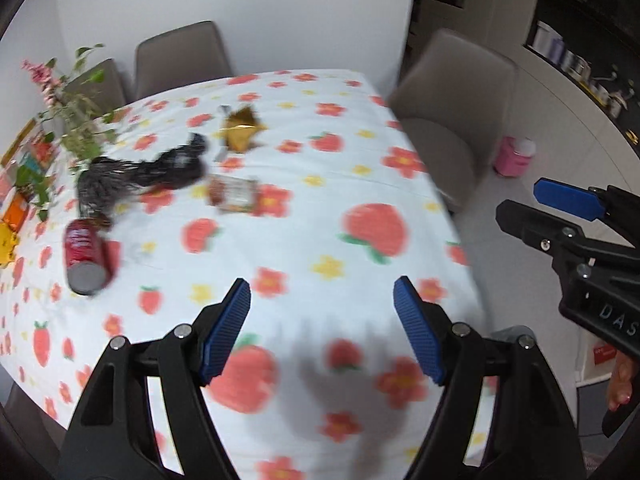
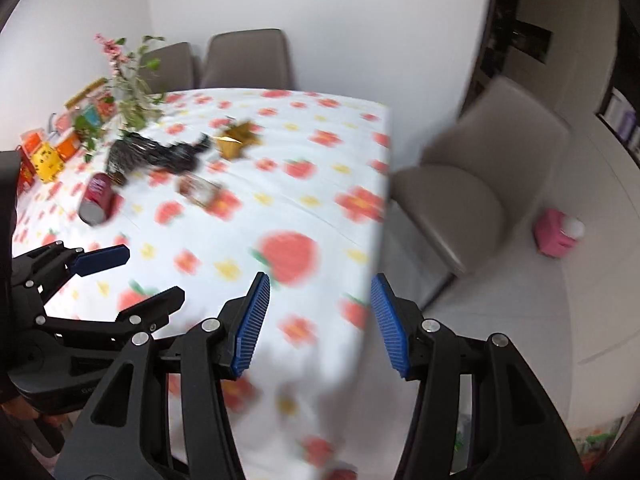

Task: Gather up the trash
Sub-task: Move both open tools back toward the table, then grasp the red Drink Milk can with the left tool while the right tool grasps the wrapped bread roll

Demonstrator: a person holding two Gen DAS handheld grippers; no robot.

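A red soda can (image 1: pixel 85 255) lies on its side at the table's left; it also shows in the right wrist view (image 2: pixel 97 199). A crumpled black bag (image 1: pixel 140 176) (image 2: pixel 158 154), a gold wrapper (image 1: pixel 241 129) (image 2: pixel 236 141) and a small brown packet (image 1: pixel 234 195) (image 2: pixel 199 191) lie beyond it. My left gripper (image 1: pixel 322 330) is open and empty above the table's near part; it also shows in the right wrist view (image 2: pixel 132 276). My right gripper (image 2: pixel 320 324) is open and empty over the table's right edge; it also shows in the left wrist view (image 1: pixel 536 208).
The table wears a white cloth (image 1: pixel 320 184) with red fruit and flowers. A plant (image 1: pixel 76 116) and colourful boxes (image 1: pixel 20 184) stand at the far left. Grey chairs (image 1: pixel 452 120) (image 1: pixel 180 56) surround the table. A pink container (image 2: pixel 558 232) sits on the floor at right.
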